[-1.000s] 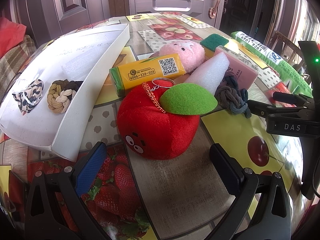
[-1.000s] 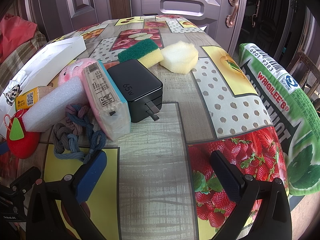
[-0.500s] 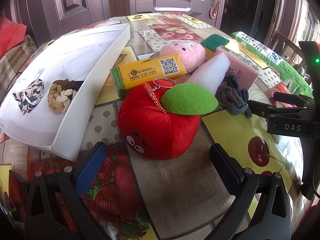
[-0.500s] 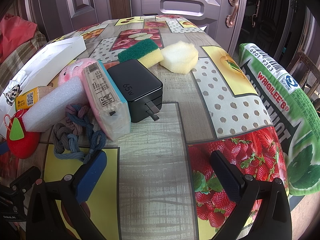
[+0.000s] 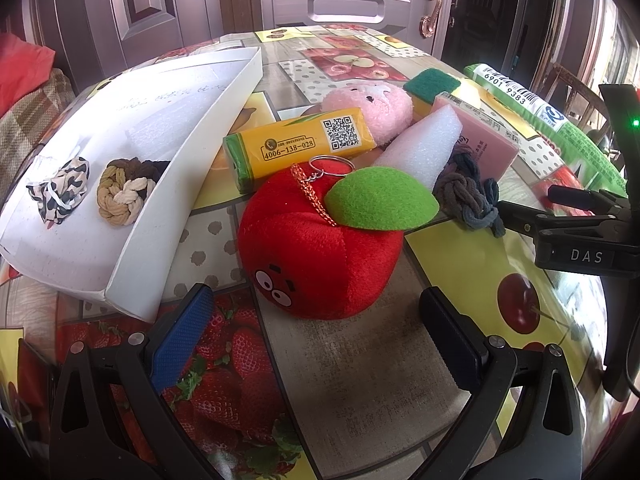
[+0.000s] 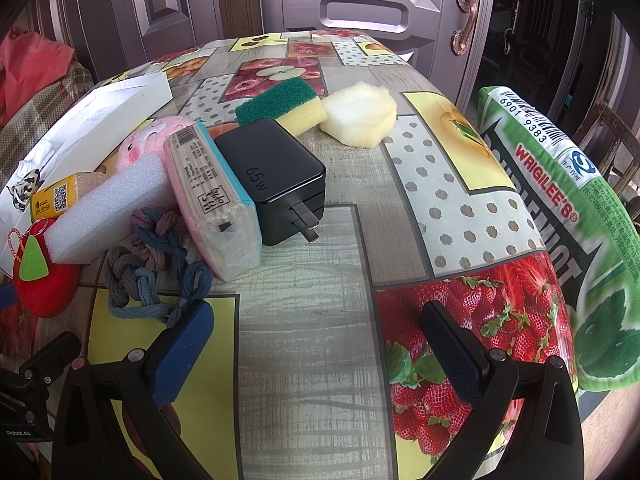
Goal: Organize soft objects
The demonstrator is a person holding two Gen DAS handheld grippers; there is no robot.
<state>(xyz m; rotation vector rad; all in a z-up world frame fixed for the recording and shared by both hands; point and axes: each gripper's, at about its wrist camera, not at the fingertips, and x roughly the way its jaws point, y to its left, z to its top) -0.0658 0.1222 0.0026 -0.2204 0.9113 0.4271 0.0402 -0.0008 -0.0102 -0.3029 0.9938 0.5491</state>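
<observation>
A red plush apple (image 5: pixel 320 248) with a green leaf lies on the table just ahead of my open, empty left gripper (image 5: pixel 316 320). Left of it is a white tray (image 5: pixel 152 240) holding a spotted scrunchie (image 5: pixel 58 190) and a braided brown hair tie (image 5: pixel 124 192). Behind the apple lie a yellow tissue pack (image 5: pixel 300 144), a pink plush (image 5: pixel 368 106), a white foam block (image 5: pixel 424 144) and a grey-blue knotted cord (image 6: pixel 152 264). My right gripper (image 6: pixel 316 344) is open and empty, with the cord at its left finger.
A pink tissue pack (image 6: pixel 212 200), a black 65W charger (image 6: pixel 276 184), a green-yellow sponge (image 6: pixel 284 104) and a pale yellow sponge (image 6: pixel 360 114) lie mid-table. A green Wrigley's cushion (image 6: pixel 560 208) lies along the right edge. Doors stand behind the table.
The left gripper has edged slightly nearer the red plush apple. The right gripper has not moved.
</observation>
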